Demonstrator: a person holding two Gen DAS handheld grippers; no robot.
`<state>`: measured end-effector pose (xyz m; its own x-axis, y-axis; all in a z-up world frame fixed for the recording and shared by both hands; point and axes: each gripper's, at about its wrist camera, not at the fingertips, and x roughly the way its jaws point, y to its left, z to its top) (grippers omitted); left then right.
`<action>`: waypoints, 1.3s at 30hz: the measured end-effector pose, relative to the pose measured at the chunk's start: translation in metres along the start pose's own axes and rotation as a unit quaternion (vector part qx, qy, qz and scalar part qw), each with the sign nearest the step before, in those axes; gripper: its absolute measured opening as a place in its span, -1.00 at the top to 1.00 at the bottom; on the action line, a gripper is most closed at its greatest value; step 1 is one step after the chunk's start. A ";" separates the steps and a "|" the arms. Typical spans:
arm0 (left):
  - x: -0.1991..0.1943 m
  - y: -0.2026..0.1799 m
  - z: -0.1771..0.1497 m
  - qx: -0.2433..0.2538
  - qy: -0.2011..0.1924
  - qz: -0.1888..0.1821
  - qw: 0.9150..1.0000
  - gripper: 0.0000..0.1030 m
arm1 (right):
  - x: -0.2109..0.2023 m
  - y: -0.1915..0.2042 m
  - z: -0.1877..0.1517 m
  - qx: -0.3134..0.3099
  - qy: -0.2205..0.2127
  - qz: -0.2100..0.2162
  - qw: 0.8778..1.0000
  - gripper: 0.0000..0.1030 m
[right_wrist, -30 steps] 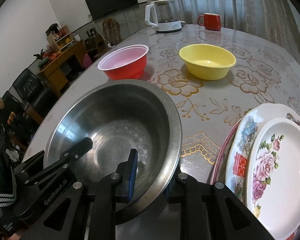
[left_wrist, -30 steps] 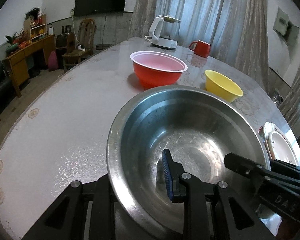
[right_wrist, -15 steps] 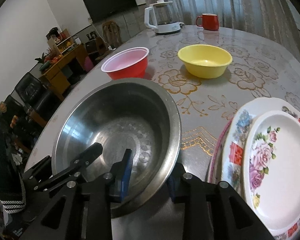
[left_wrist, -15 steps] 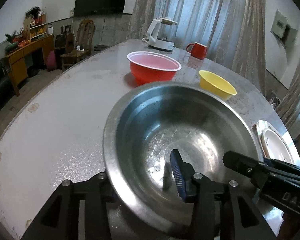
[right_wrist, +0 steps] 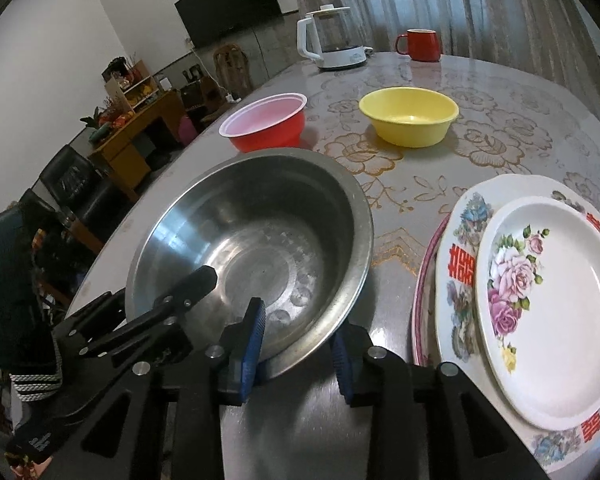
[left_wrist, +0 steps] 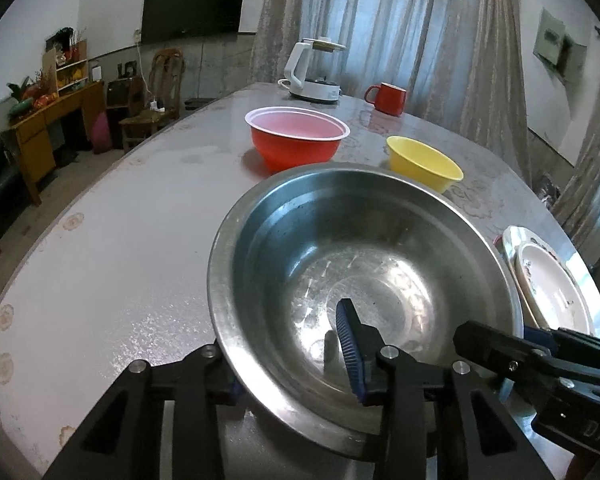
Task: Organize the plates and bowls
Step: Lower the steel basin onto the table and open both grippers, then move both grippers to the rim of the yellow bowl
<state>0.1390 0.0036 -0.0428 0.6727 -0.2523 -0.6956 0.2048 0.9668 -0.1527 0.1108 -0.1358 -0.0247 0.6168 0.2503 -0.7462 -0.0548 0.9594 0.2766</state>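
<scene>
A large steel bowl (left_wrist: pixel 364 272) (right_wrist: pixel 260 232) is held at its near rim by both grippers, one finger inside and one outside each. My left gripper (left_wrist: pixel 292 364) grips the rim's left part, my right gripper (right_wrist: pixel 296 344) the right part. The bowl looks lifted slightly off the table. A red bowl (left_wrist: pixel 296 136) (right_wrist: pixel 266 122) and a yellow bowl (left_wrist: pixel 424 162) (right_wrist: pixel 410 116) stand beyond it. A stack of flowered plates (right_wrist: pixel 540 304) (left_wrist: pixel 552 284) lies to the right.
A white kettle (left_wrist: pixel 314 72) (right_wrist: pixel 332 38) and a red mug (left_wrist: pixel 388 98) (right_wrist: pixel 420 44) stand at the table's far end. The round table (left_wrist: pixel 120 248) has a flowered cover (right_wrist: pixel 500 136). Chairs and a wooden desk (left_wrist: pixel 48 132) stand at the left.
Both grippers have pulled the steel bowl nearer and a little upward; the red and yellow bowls look farther away. Both grips stay on the rim.
</scene>
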 end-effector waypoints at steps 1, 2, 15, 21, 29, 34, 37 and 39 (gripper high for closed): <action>0.000 0.000 0.000 0.000 0.001 -0.001 1.000 0.25 | -0.001 0.000 -0.001 0.003 0.001 0.002 1.000 0.39; -0.001 -0.001 0.000 0.000 0.002 -0.002 1.000 0.25 | -0.002 -0.001 -0.002 0.006 0.002 0.004 1.000 0.39; -0.013 -0.003 -0.007 -0.009 -0.002 -0.007 1.000 0.02 | -0.019 -0.007 -0.009 0.019 -0.015 -0.009 1.000 0.34; -0.020 -0.002 -0.010 -0.013 -0.005 -0.007 1.000 -0.12 | -0.027 -0.014 -0.010 0.029 -0.025 -0.009 0.999 0.34; -0.036 0.001 -0.013 -0.027 -0.014 -0.010 0.999 -0.34 | -0.032 -0.015 -0.014 0.033 -0.030 0.001 0.999 0.34; -0.046 0.006 -0.017 -0.040 -0.016 -0.011 0.999 -0.42 | -0.035 -0.014 -0.016 0.029 -0.031 0.007 0.999 0.34; -0.050 0.009 -0.017 -0.046 -0.012 -0.009 0.999 -0.44 | -0.038 -0.016 -0.017 0.034 -0.031 0.012 0.999 0.34; -0.053 0.011 -0.015 -0.052 -0.011 -0.012 0.999 -0.45 | -0.040 -0.017 -0.015 0.035 -0.032 0.013 0.999 0.34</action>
<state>0.0950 0.0280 -0.0182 0.6846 -0.2742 -0.6753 0.1465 0.9594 -0.2411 0.0748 -0.1604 -0.0087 0.6650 0.2647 -0.6983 -0.0185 0.9406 0.3389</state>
